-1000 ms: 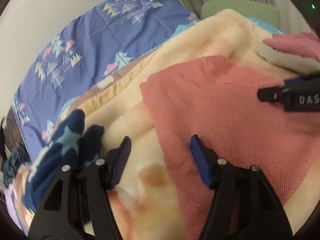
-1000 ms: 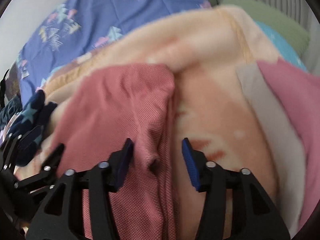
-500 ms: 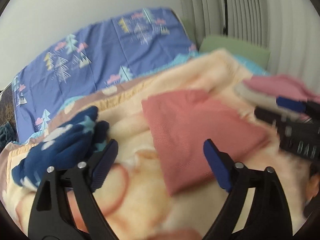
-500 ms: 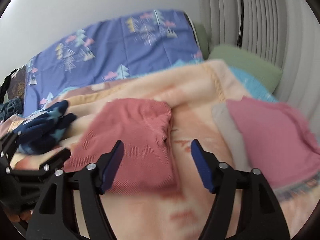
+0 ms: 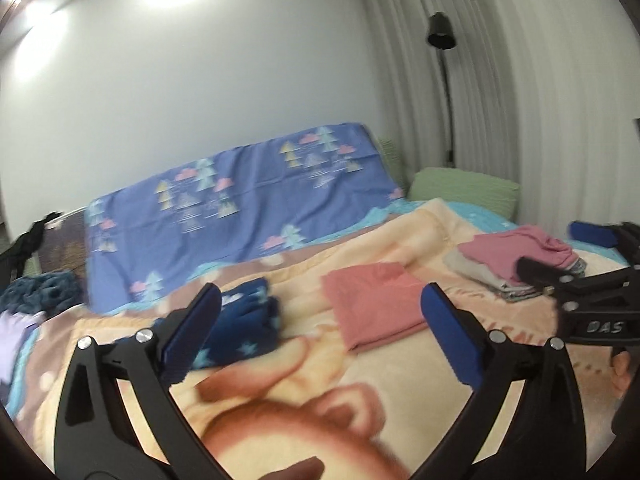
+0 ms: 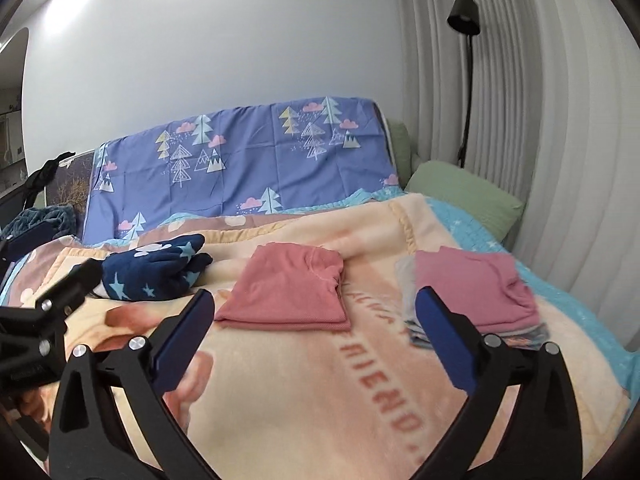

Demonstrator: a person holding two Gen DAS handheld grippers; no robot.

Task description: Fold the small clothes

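A folded salmon-red garment lies flat on the peach blanket, with nothing holding it. A navy garment with pale stars is bunched to its left. To its right is a stack of folded clothes with a pink piece on top. My left gripper and right gripper hover above the near part of the blanket, back from the clothes. The jaws of both are opening wide and nothing is between them. The right gripper also shows at the left view's right edge.
A blue sheet with tree prints drapes over the headboard. A green pillow lies by the white curtain, beside a black floor lamp. A dark teal throw sits at the bed's left side.
Both grippers have pulled back and up from the salmon-red garment, and their jaws have spread wider. The garment now lies folded, farther away in both views.
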